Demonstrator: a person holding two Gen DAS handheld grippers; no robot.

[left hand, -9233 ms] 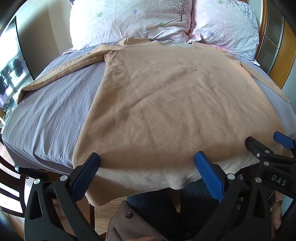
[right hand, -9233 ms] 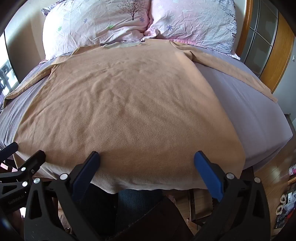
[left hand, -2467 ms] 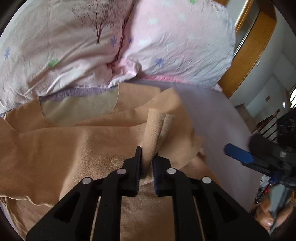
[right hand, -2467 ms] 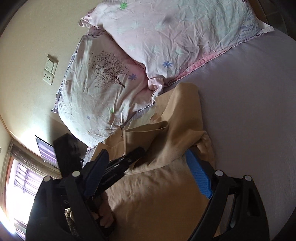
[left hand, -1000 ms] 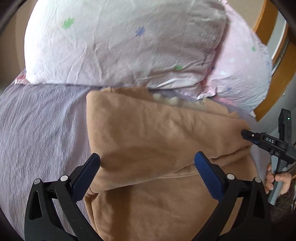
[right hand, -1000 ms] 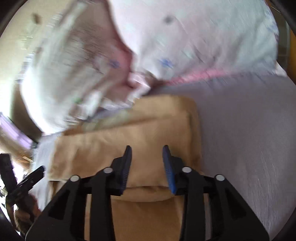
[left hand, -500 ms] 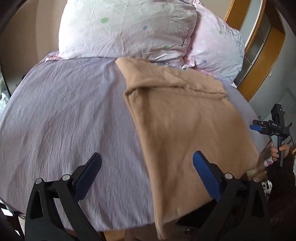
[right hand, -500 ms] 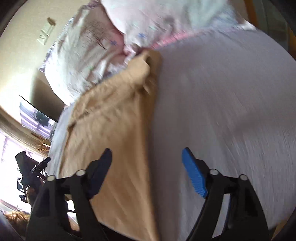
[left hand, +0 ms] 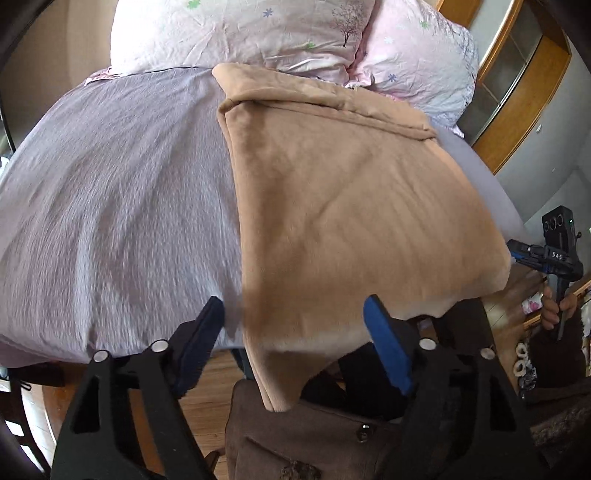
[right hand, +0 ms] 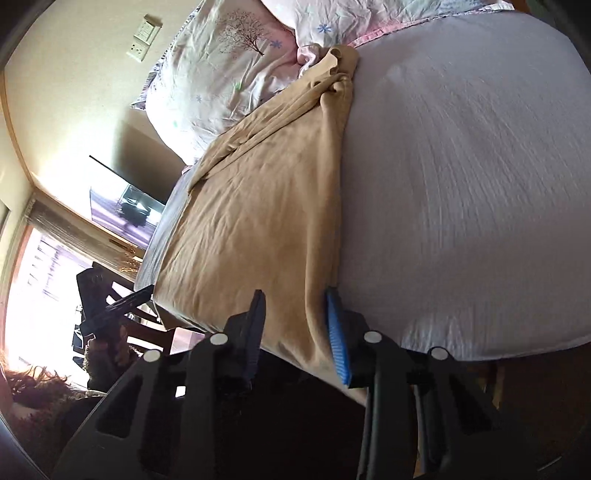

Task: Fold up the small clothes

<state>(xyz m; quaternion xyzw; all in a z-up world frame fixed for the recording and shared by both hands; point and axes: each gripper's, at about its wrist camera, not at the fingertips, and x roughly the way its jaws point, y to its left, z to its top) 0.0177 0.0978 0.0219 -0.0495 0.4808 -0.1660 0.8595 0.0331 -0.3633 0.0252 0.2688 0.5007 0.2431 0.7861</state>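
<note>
Both sleeves now lie folded in, and I have drawn back to the bed's (left hand: 110, 192) near edge. Left claw (left hand: 295, 332) spread; right claw (right hand: 297, 325) partly spread, straddling the tan shirt (left hand: 351, 206) hem. Pinch both hem corners evenly.

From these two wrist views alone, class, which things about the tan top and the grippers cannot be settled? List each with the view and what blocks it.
- Tan top, left wrist view: its hem hangs over the bed edge; the left gripper hides part.
- Sleeves: folded in, hidden under the top's own layers in both views.
- Right gripper, right wrist view: its fingers straddle the hem; whether they touch the cloth is unclear.
- Pillows: cut off by the frame edge.
</note>
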